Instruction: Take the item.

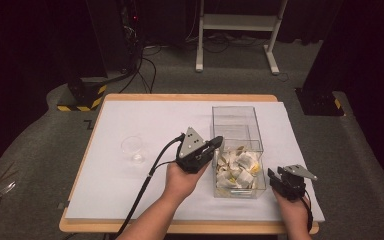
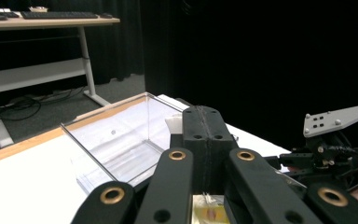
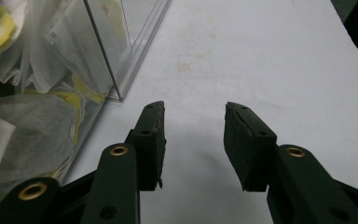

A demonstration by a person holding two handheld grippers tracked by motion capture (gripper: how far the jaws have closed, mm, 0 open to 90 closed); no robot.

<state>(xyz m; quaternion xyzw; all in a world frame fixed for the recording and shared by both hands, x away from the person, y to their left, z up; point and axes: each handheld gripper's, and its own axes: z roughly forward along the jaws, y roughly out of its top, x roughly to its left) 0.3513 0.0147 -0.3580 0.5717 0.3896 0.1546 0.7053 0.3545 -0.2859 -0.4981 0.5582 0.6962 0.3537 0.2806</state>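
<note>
left gripper (image 1: 216,143): jaws pressed together, nothing between them, tips over near rim of clear box (image 1: 237,131) | right gripper (image 1: 275,179): jaws apart, empty, just beside box's right wall | tea bags (image 1: 237,167): heaped in box's near end | cup (image 1: 132,148): well left, on white sheet (image 1: 130,190)

table (image 1: 87,165): wood, white sheet | clear box (image 1: 236,125) of sachets right | glass cup (image 1: 132,148) left

One clear box (image 1: 237,131), one glass cup (image 1: 132,148), two claws (image 1: 217,143) (image 1: 271,176), many tea bags (image 1: 240,167).
</note>
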